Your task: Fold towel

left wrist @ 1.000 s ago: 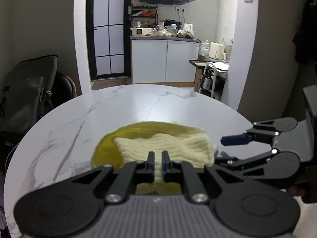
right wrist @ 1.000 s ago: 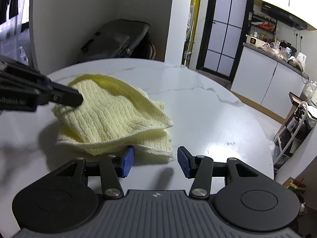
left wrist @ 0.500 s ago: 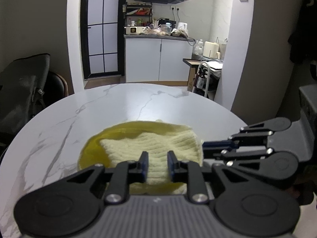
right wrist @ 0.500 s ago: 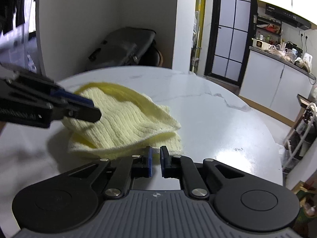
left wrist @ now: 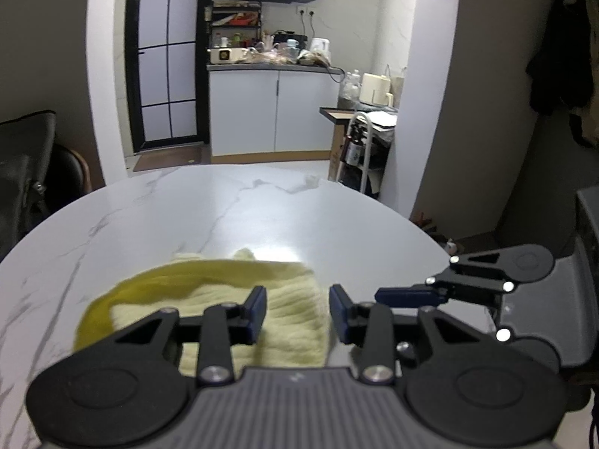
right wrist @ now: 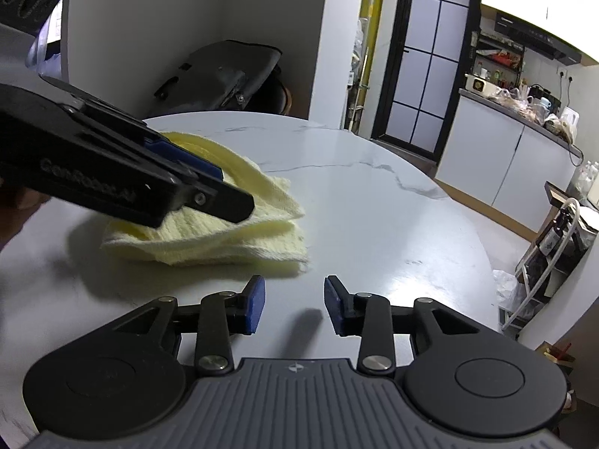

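In the left wrist view, the left gripper [left wrist: 297, 308] has its two blue pads spread apart, and nothing is pinched between them. Just under and ahead of them lies the yellow towel [left wrist: 209, 292], already a compact bundle on the round marble table [left wrist: 243, 217]; this part of the picture is a little blurred, so the exact layers are hard to count. At the right side the right gripper [left wrist: 408, 295] comes in, seen from the side, so from here I cannot tell how its jaws stand. In the right wrist view, the right gripper [right wrist: 294, 305] is clearly spread too, empty, above bare table [right wrist: 374, 205] just beside the near corner of the towel [right wrist: 239, 239]. The left gripper [right wrist: 209, 194] crosses from the left and hangs over the top of the bundle; whether it touches the cloth I cannot say. Here the towel shows several stacked layers with edges roughly together at the right side, though the top is a bit puffy. My judgement is that the folding is nearly or fully finished: both tools seem to have let go, and what is left is perhaps only pressing the stack flat or tidying the edges.
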Tool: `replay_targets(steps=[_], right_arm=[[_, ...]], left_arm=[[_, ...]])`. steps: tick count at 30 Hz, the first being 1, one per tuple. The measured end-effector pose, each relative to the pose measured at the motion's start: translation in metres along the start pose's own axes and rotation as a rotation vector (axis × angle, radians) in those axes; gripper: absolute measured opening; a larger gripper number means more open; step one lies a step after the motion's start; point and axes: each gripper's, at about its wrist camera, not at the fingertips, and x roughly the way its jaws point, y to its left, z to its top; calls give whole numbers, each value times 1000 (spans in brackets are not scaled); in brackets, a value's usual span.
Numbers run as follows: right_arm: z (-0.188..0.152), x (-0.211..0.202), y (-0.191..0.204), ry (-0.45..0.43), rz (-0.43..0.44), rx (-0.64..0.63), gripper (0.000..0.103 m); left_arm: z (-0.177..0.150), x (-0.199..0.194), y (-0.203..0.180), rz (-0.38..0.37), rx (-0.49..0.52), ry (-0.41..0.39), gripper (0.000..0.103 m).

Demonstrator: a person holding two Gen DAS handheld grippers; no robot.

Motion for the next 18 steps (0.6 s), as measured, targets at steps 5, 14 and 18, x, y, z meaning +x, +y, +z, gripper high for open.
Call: replay_targets(steps=[5, 14, 18], right_arm=[[-4, -5, -9, -11, 11, 26, 39], [-11, -3, -17, -13, 26, 77, 39], [-13, -2, -16, -10, 23, 71, 39]], left_arm=[[0, 18, -9, 12, 23, 28, 45], [-5, 38, -4, 59, 38, 94, 29], [-4, 38, 0, 72, 15, 97, 20]])
